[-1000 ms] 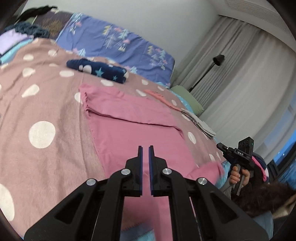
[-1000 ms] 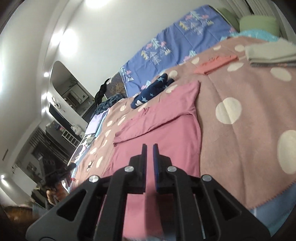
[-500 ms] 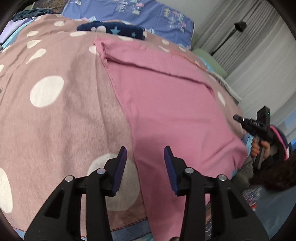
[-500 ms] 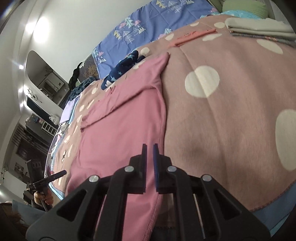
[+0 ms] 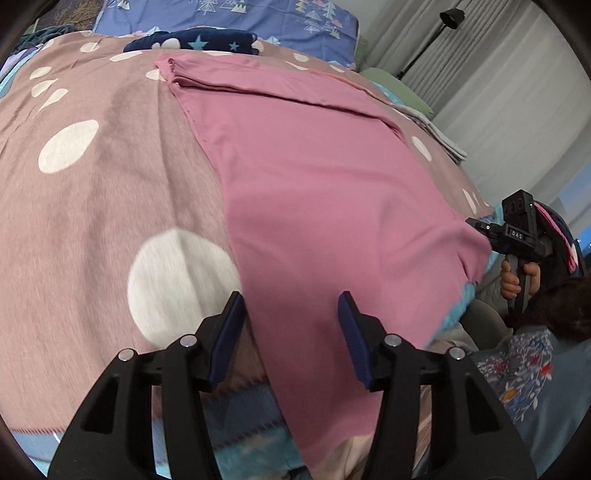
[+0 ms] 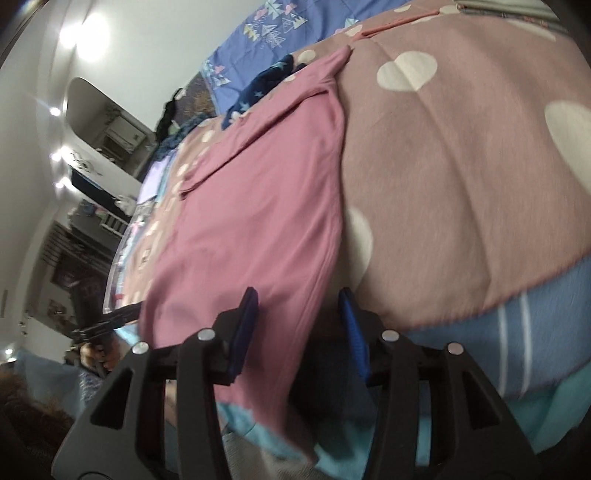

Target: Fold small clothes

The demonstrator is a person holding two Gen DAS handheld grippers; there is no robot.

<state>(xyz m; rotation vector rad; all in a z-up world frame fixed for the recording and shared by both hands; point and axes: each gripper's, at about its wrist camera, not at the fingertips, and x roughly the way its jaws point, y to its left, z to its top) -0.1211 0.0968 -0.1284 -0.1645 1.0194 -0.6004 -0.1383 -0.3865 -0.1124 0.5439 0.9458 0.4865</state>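
Two grippers hang over the near edge of the bed, jaws just opened about halfway, gripping nothing. The left gripper [image 5: 291, 308] straddles the pink garment's [image 5: 325, 177] left hem; the right gripper [image 6: 298, 308] straddles its right hem. The garment lies flat on the dotted blanket [image 5: 92, 192], far end folded over, near end draping off. Bare blanket flanks it.

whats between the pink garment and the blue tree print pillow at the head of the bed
A folded navy star-print garment lies on the polka-dot blanket between the pink garment and the tree-print pillow, seen clearest in the left wrist view.
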